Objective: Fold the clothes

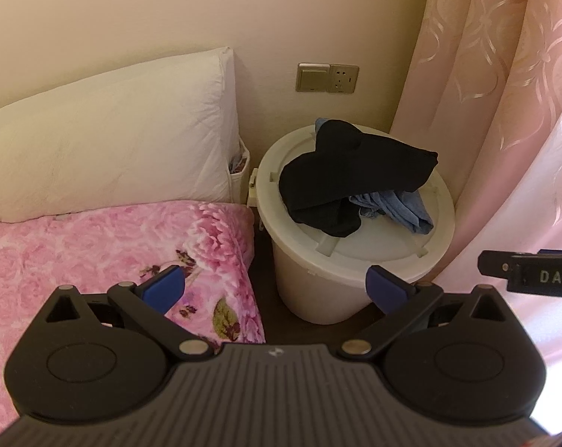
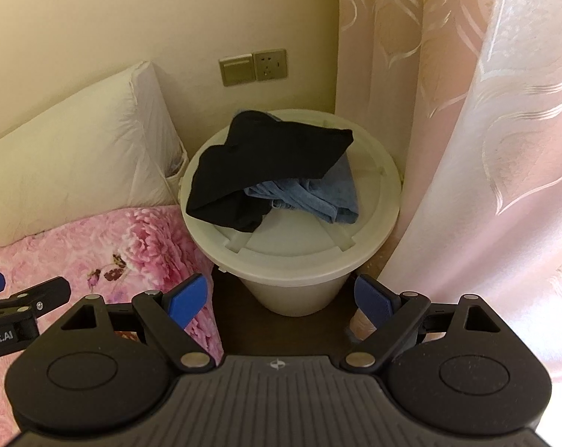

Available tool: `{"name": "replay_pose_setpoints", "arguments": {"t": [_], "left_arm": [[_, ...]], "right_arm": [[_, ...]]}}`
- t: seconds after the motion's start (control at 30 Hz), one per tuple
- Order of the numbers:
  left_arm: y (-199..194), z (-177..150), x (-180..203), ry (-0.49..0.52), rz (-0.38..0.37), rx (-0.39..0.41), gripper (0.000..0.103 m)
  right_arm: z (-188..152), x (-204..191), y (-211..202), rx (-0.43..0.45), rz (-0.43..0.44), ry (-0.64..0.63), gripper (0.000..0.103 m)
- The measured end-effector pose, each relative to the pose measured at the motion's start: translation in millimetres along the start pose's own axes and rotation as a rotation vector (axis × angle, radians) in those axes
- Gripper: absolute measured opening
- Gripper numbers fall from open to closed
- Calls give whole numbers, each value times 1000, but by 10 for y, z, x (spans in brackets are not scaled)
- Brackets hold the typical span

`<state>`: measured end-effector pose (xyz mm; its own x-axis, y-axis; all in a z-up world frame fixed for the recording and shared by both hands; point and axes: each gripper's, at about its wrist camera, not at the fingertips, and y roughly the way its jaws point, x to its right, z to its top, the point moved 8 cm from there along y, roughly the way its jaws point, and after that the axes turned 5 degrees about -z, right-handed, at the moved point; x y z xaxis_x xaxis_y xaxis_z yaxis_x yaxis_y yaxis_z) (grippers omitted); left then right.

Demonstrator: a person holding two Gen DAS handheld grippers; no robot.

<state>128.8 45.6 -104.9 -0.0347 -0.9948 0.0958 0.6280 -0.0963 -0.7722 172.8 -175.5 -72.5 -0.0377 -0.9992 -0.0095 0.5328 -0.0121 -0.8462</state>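
1. Beside the bed (image 1: 113, 253), between blue fingertips (image 1: 165, 290) spread wide and empty: left gripper (image 1: 277, 288), hovering short of a white lidded bucket (image 1: 318, 290).
2. Likewise released, grasping nothing: right gripper (image 2: 281, 298), level with the left, aimed at the same bucket (image 2: 292, 290).
3. On the lid: crumpled black garment (image 1: 351, 171), draped over a blue denim garment (image 1: 404, 208).
4. Beyond: white pillow (image 1: 106, 138), pink floral blanket, cream wall with switch and socket (image 1: 327, 78), pink patterned curtain (image 1: 504, 93).

Both tongs (image 1: 275, 290) (image 2: 281, 300) are black, with blue fingertip pads (image 1: 165, 288), silver pivot screws and ribbed grey bodies.
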Motion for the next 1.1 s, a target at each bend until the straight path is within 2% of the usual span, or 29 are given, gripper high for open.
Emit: {"name": "replay_pose_setpoints", "arguments": {"t": [0.2, 0.43, 0.6, 0.73, 0.83, 0.97, 1.1], "left_arm": [[359, 144, 36, -22, -47, -29, 102], [1003, 421, 109, -1, -10, -52, 102], [1594, 657, 181, -85, -46, -120, 102], [2089, 778, 270, -131, -98, -176, 102], [2402, 862, 288, -156, -110, -193, 102], [2711, 941, 267, -254, -139, -192, 102], [2929, 1006, 199, -448, -203, -197, 102]], "right_arm": [[195, 65, 337, 5, -9, -12, 89], [608, 126, 920, 30, 30, -10, 89], [927, 232, 1499, -85, 84, 7, 89], [1131, 400, 1960, -170, 105, 79, 89], [1260, 530, 2220, -178, 131, 140, 89], [1382, 721, 2557, -178, 173, 253, 89], [1381, 849, 2861, -201, 233, 417, 89]]}}
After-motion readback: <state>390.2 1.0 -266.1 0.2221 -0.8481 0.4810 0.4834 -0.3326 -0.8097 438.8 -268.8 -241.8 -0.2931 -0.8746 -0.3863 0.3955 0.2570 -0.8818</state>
